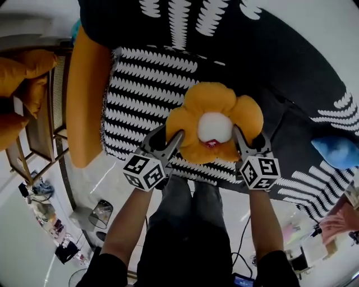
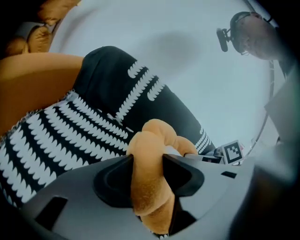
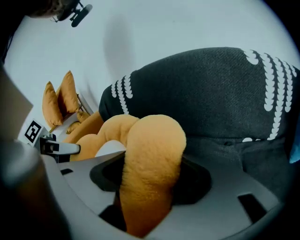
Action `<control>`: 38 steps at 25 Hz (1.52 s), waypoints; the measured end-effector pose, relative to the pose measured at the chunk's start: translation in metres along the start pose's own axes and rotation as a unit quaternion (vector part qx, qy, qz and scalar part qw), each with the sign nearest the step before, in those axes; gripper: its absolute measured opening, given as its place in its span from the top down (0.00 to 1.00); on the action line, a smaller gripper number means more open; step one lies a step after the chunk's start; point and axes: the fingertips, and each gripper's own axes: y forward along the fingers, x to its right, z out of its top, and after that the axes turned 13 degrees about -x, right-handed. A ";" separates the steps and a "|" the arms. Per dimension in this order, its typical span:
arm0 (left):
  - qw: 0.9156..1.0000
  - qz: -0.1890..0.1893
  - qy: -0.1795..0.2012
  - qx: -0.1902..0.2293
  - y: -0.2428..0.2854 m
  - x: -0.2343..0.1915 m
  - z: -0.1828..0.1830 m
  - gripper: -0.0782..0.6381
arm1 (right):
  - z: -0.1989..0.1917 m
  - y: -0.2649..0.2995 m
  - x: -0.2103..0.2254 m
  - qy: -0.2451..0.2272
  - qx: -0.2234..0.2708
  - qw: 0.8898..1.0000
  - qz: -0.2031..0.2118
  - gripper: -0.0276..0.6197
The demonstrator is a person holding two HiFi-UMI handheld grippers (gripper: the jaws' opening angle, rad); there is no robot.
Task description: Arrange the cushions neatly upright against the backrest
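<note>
The left gripper and right gripper are each clamping 1 petal of the orange flower cushion, holding it in the air over the striped seat. Keeping both hands level while carrying it to the dark backrest, white centre facing outward, is looking wisest.

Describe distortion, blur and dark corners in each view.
Head view: heavy fisheye bending, even light, flower cushion sharp, floor glossy with reflections. Left gripper view: black corners, right edge smeared out of focus, pinched cushion edge crisp. Right gripper view: dark left and lower corners, near left foreground blurred, cushion's plush texture clear.
</note>
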 end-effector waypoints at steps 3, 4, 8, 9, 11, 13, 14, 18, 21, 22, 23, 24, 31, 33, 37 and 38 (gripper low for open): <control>0.999 -0.008 0.037 0.013 -0.005 -0.003 0.032 0.61 | 0.024 0.000 -0.007 0.006 0.038 0.999 -0.005 0.52; 0.999 -0.011 0.050 0.018 -0.006 -0.003 0.043 0.61 | 0.033 0.000 -0.009 0.009 0.051 0.999 -0.006 0.52; 0.992 -0.023 0.116 0.049 -0.012 0.023 0.101 0.61 | 0.078 -0.026 -0.005 0.018 0.119 0.993 -0.016 0.52; 0.989 -0.026 0.132 0.059 -0.014 0.036 0.115 0.61 | 0.090 -0.039 -0.003 0.016 0.140 0.990 -0.019 0.52; 0.982 -0.032 0.165 0.082 -0.020 0.061 0.140 0.61 | 0.109 -0.065 0.001 0.006 0.182 0.983 -0.023 0.52; 0.975 -0.040 0.195 0.101 -0.025 0.079 0.159 0.61 | 0.123 -0.084 0.003 0.002 0.214 0.977 -0.026 0.52; 0.972 -0.044 0.205 0.106 -0.025 0.084 0.166 0.61 | 0.128 -0.087 0.006 0.003 0.222 0.975 -0.028 0.51; 0.970 -0.050 0.214 0.108 -0.009 0.074 0.179 0.61 | 0.133 -0.071 0.015 0.014 0.234 0.972 -0.037 0.51; 0.970 -0.053 0.209 0.108 0.001 0.063 0.180 0.61 | 0.127 -0.058 0.016 0.023 0.237 0.970 -0.045 0.50; 0.970 -0.052 0.210 0.110 0.004 0.060 0.182 0.61 | 0.125 -0.054 0.017 0.026 0.237 0.970 -0.047 0.50; 0.970 -0.050 0.210 0.112 0.005 0.058 0.185 0.61 | 0.123 -0.050 0.017 0.028 0.234 0.971 -0.048 0.49; 0.970 -0.047 0.210 0.113 0.007 0.057 0.187 0.61 | 0.120 -0.046 0.017 0.029 0.229 0.972 -0.048 0.48; 0.966 -0.024 0.232 0.108 0.035 0.038 0.200 0.60 | 0.105 -0.011 0.031 0.026 0.183 0.981 -0.052 0.45; 0.971 -0.018 0.220 0.097 0.042 0.025 0.192 0.58 | 0.098 -0.002 0.034 0.033 0.174 0.983 -0.052 0.45; 0.979 -0.007 0.189 0.075 0.051 0.009 0.182 0.55 | 0.088 0.009 0.038 0.045 0.138 0.988 -0.057 0.44; 0.980 -0.004 0.185 0.069 0.053 0.006 0.179 0.54 | 0.084 0.011 0.039 0.050 0.128 0.989 -0.058 0.43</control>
